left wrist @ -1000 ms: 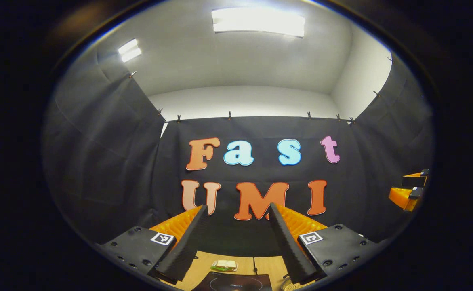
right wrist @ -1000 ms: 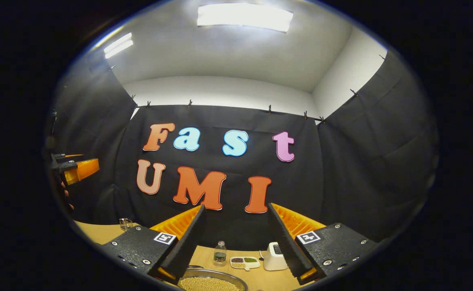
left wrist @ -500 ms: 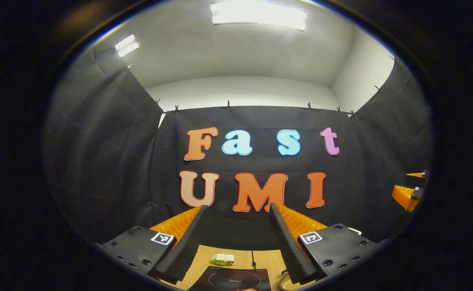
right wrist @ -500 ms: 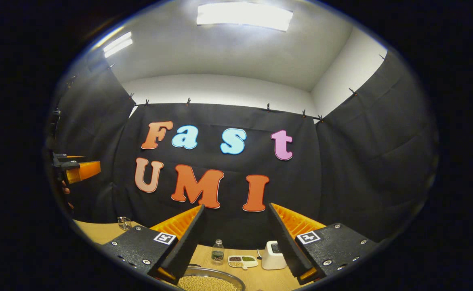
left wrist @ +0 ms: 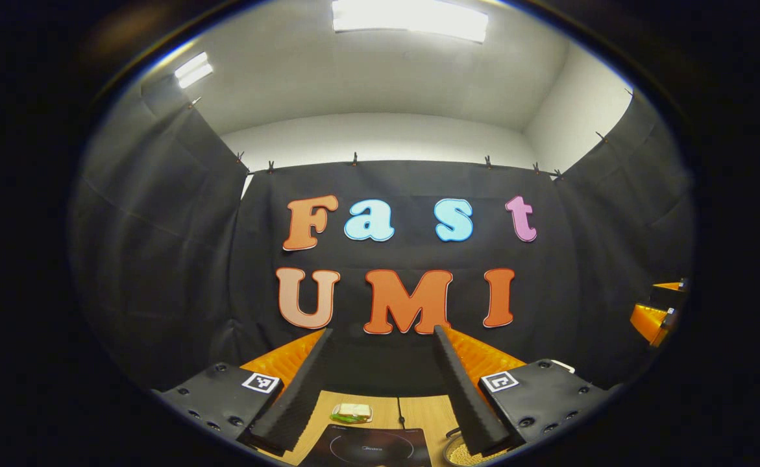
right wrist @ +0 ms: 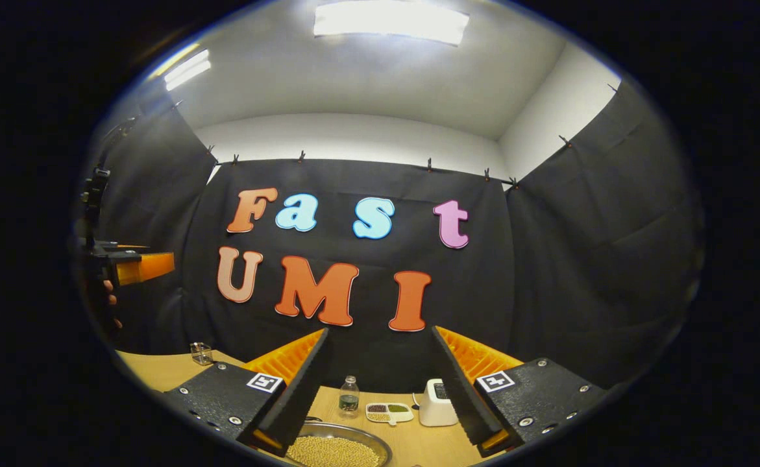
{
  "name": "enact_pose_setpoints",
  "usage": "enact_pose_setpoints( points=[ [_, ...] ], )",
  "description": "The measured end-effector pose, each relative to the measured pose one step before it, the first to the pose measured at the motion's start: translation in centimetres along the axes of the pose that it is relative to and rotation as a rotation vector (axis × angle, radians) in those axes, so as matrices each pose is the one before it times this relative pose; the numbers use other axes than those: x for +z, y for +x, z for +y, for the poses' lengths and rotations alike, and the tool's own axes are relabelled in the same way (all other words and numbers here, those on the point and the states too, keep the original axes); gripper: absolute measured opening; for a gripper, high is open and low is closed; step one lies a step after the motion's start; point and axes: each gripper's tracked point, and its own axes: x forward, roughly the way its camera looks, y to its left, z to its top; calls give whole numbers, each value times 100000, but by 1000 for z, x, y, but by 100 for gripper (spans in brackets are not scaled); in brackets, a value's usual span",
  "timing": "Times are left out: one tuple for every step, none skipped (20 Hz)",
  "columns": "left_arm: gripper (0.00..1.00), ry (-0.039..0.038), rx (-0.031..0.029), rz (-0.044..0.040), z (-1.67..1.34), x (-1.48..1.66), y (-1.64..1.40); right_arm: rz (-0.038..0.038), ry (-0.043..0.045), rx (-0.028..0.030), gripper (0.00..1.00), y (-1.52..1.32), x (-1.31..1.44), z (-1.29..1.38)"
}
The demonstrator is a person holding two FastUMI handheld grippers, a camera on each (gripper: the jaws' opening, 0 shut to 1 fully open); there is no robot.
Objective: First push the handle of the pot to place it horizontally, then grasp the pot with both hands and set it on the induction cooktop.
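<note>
The pot [right wrist: 334, 449], a metal pan holding pale beans, sits low on the wooden table between my right gripper's fingers. Its rim [left wrist: 459, 454] also peeks out beside the right finger in the left gripper view. The black induction cooktop [left wrist: 370, 447] lies on the table below my left gripper. My left gripper [left wrist: 383, 334] is held open in the air with nothing between its fingers. My right gripper [right wrist: 380, 332] is open and bare too, well above the pot. Each gripper also appears at the other view's edge: the left gripper [right wrist: 136, 267], the right gripper [left wrist: 653, 319].
A small wrapped green and white item [left wrist: 352, 412] lies behind the cooktop. At the back of the table stand a small bottle [right wrist: 348, 397], a divided dish [right wrist: 389, 412], a white device [right wrist: 437, 403] and a glass [right wrist: 201, 353]. A hand [right wrist: 110, 305] holds the left gripper.
Both views have tipped slightly downward, so the wall has slid up and more of the table, cooktop and pot shows. Both grippers remain open.
</note>
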Motion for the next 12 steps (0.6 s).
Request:
enact_pose_setpoints(
  points=[
    [97,179,99,-137,35,39,112,2951,357,1305,93,-179,-1088,273],
    [97,137,147,-151,95,-54,84,3476,37,1271,93,-238,-1269,189],
    [97,-65,178,26,-18,-32,225,3408,16,1070,93,-254,-1202,146],
    [97,-93,0,167,-47,-112,60,3178,430,860,93,-76,-1169,71],
    [97,-160,64,199,-38,-56,75,2549,991,502,94,26,-1008,100],
    [97,-13,17,191,39,-134,-84,3007,563,815,93,-21,-1219,118],
    [97,-138,326,63,67,-43,78,3736,107,494,92,-61,-1446,54],
    [97,89,116,108,90,-155,55,3747,81,534,91,10,-1490,25],
    [97,16,220,133,2,-63,4,3599,25,903,89,61,-1076,108],
    [97,271,-101,135,-44,-34,-100,3651,346,1133,88,98,-1277,271],
    [97,286,96,-26,-29,-4,40,3481,641,1611,87,-43,-1245,339],
    [97,259,184,-334,94,116,-39,3058,1438,1816,85,-90,-1275,411]
  ],
)
